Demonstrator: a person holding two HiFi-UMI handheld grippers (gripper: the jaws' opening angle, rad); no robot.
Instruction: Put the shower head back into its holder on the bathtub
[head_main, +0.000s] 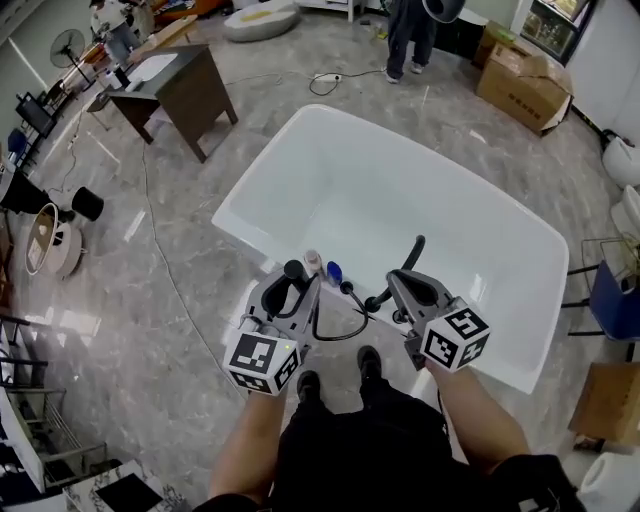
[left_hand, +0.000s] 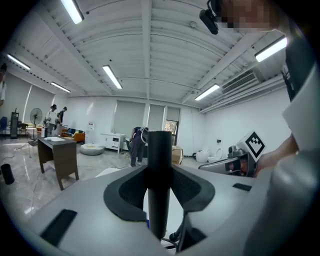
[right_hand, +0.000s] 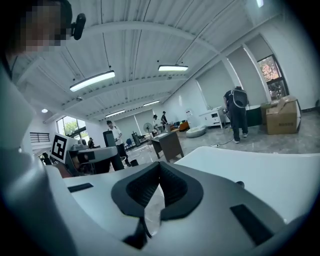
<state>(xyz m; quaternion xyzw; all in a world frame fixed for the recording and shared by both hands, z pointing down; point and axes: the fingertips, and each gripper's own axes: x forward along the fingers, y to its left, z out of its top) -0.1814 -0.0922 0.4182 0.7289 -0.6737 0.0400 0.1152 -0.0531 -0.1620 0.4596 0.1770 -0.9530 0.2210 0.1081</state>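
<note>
Trouble brewed at six o'clock on the bathtub (head_main: 400, 190) rim: left gripper (head_main: 297, 283) fingers grasped the shower head (left_hand: 159, 165) upright, right gripper (head_main: 398, 283) fingers clenched shut, and the looping hose (head_main: 340, 337) could snag, tugging it askew.

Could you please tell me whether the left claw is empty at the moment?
No, the left claw is clamped around the upright black shower head.

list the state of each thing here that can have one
left tongs, shut on shower head
shower head, held upright, not in its holder
right tongs, shut
hose, hanging slack
bathtub, empty, no water
</note>
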